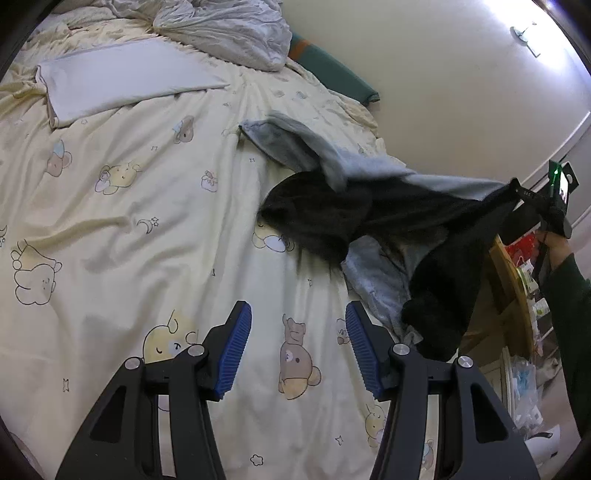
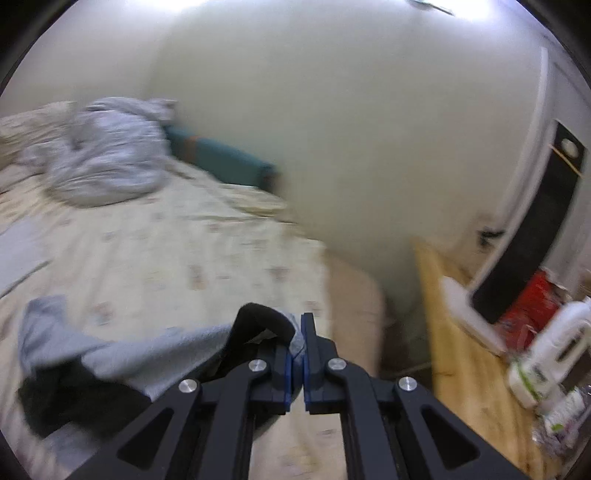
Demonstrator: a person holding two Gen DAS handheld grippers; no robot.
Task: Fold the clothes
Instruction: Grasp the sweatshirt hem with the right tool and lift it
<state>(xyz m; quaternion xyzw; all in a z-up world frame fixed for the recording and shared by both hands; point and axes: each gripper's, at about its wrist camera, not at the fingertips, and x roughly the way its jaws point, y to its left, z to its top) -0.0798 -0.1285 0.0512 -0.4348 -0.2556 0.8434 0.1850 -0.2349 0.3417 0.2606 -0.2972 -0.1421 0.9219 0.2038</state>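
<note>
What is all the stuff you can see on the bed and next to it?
bedcover: one, cream with cartoon bears, over the whole bed
garment: one, grey and black, lifted off the bed at one end
folded cloth: one, white, far side of the bed
crumpled bedding: one heap, pale grey, at the head
cushion: one, teal, against the wall
wooden table: one, cluttered, beside the bed
left gripper: open, empty, above the bedcover
right gripper: shut on the garment

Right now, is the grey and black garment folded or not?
Not folded. The garment hangs stretched and bunched from the shut right claw, partly lifted off the bed.
</note>
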